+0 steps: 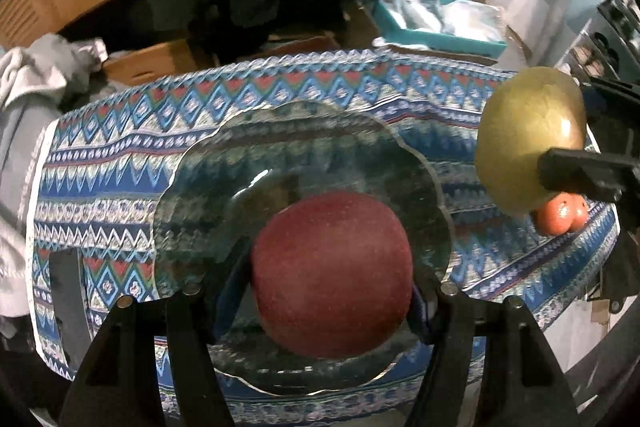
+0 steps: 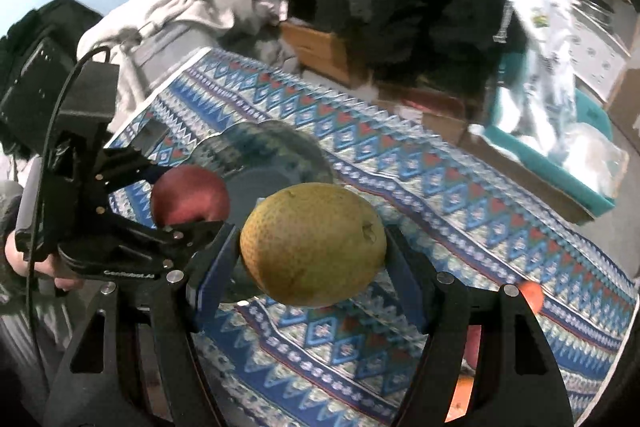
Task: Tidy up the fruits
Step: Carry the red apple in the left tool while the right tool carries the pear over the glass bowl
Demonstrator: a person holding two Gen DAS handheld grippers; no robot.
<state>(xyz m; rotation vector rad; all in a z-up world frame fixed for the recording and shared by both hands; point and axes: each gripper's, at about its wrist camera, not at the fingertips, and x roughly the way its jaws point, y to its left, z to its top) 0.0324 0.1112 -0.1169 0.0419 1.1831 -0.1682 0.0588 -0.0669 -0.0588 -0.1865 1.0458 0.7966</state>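
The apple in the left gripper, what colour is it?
The apple is dark red with tiny pale speckles, best seen in the left wrist view.

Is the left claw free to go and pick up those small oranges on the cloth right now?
Probably not: the left claw is shut on a red apple above the glass plate. The oranges lie across the cloth, under the pear-holding right claw.

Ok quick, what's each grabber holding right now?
Left gripper: closed on the red apple, above the glass plate.
Right gripper: closed on the yellow-green pear, above the patterned cloth.
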